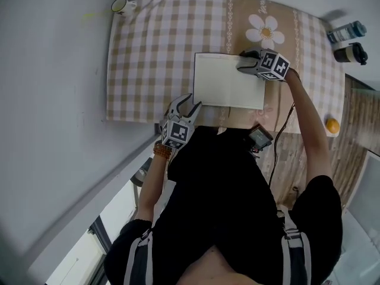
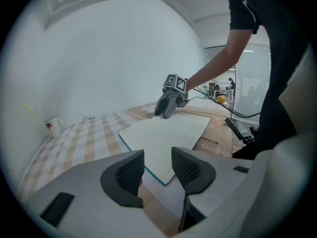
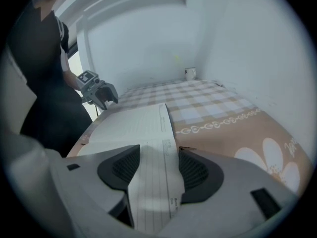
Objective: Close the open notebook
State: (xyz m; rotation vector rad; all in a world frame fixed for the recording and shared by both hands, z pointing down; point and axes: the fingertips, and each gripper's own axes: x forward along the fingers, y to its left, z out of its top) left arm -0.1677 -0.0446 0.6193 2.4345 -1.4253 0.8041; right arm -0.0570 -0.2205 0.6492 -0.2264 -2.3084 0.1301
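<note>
Head view: open notebook (image 1: pixel 229 82) flat on checked tabletop (image 1: pixel 148 70), spine running away from person. Right tool (image 1: pixel 242 63) nearer, jaws apart astride far right page; left tool (image 1: pixel 193 103) jaws apart, empty, off near-left corner.

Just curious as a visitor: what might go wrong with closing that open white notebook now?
1. The right gripper stands open astride a thin page edge of the open white lined notebook; pinching there could crease or tear paper.
2. The left gripper, open, holds nothing, so the notebook might slide on the beige checked tablecloth.
</note>
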